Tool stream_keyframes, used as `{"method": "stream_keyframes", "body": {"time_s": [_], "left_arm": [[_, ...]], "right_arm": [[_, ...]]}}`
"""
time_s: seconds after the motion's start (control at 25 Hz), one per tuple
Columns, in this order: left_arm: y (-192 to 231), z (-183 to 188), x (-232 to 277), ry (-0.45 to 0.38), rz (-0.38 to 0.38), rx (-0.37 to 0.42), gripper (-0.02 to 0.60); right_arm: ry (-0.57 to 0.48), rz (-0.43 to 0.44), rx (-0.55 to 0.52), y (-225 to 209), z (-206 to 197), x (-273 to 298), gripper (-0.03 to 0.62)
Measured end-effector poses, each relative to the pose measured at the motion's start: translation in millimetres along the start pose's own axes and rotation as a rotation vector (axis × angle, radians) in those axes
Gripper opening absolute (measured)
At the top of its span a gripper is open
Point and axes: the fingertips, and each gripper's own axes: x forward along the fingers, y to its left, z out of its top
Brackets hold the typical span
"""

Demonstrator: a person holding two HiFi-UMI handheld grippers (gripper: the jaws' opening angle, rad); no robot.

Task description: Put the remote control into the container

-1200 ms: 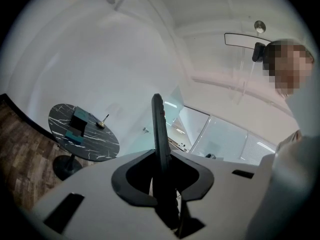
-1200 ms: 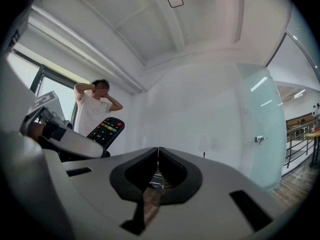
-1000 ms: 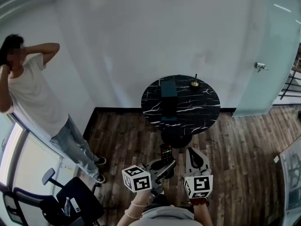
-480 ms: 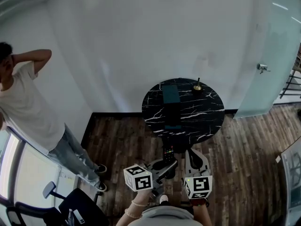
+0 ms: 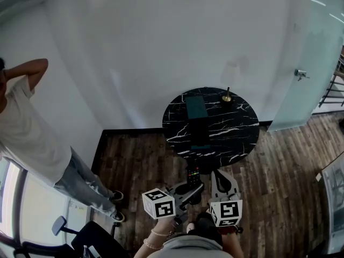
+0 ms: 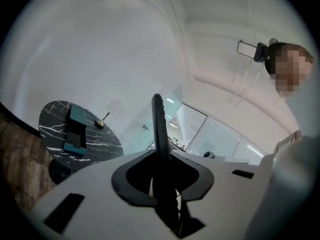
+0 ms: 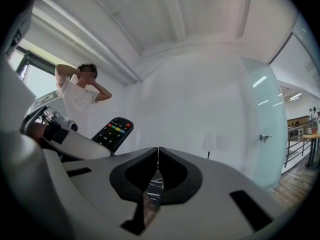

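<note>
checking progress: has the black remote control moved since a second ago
Yes, the black remote control is now nearer the round black marble table.

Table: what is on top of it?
On the table are a long teal container and a small brass object. The container's inside looks dark; whether it holds anything cannot be told.

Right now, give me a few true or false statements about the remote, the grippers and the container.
The left gripper grips the remote control. True.
The remote control lies in the container. False: it is in the left gripper, short of the table.
The right gripper holds something. False: its jaws are together, empty.
The container stands on the round black table. True.
</note>
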Motion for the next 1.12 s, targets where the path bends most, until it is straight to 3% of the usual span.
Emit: {"method": "stream_keyframes", "body": {"time_s": [0.36, 1.12], "left_arm": [[34, 26, 11, -0.041, 0.028, -0.015, 0.075], [96, 83, 94, -0.073, 0.104, -0.018, 0.075]], "right_arm": [[-0.005, 0.048, -0.012, -4, 3, 46, 0.012], [-0.003, 0.131, 0.002, -75, 5, 147, 0.012]]}}
